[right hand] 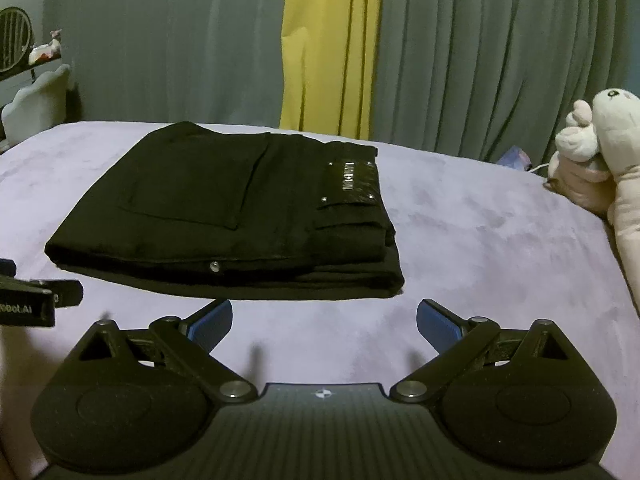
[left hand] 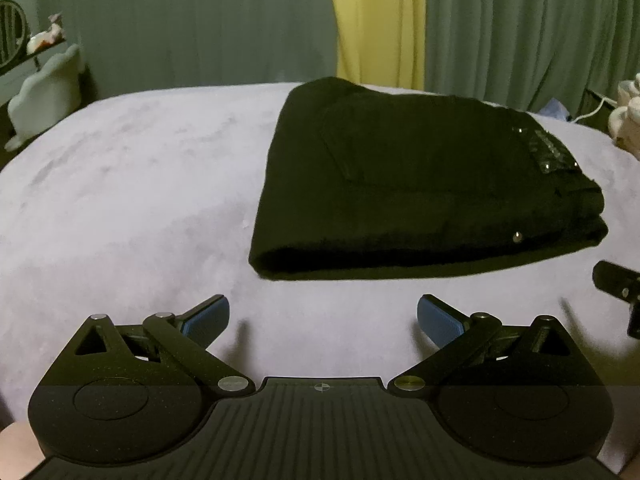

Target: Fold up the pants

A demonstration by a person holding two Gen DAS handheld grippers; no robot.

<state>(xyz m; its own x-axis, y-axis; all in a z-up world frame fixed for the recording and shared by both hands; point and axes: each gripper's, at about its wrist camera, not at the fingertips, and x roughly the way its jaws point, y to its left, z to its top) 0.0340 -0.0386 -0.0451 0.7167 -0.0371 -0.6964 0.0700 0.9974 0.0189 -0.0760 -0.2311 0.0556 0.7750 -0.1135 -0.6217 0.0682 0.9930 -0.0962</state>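
With the pants [right hand: 224, 216] folded on the bed [right hand: 480, 240], my grippers [left hand: 322, 320] [right hand: 324, 322] hang released just before them; a careless brush could undo the stack.

Bare lilac bedspread [right hand: 480, 240] seen left, right, front of folded black pants [right hand: 224, 208]; plush toy [right hand: 600, 148] seated far right; curtains [right hand: 480, 60] behind.

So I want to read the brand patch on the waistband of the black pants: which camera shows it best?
The right wrist view: the patch faces the camera near the frame's middle, lettering and corner rivets visible, though blurry. The left wrist view shows the same patch far right, slanted and foreshortened, only glints of its studs.
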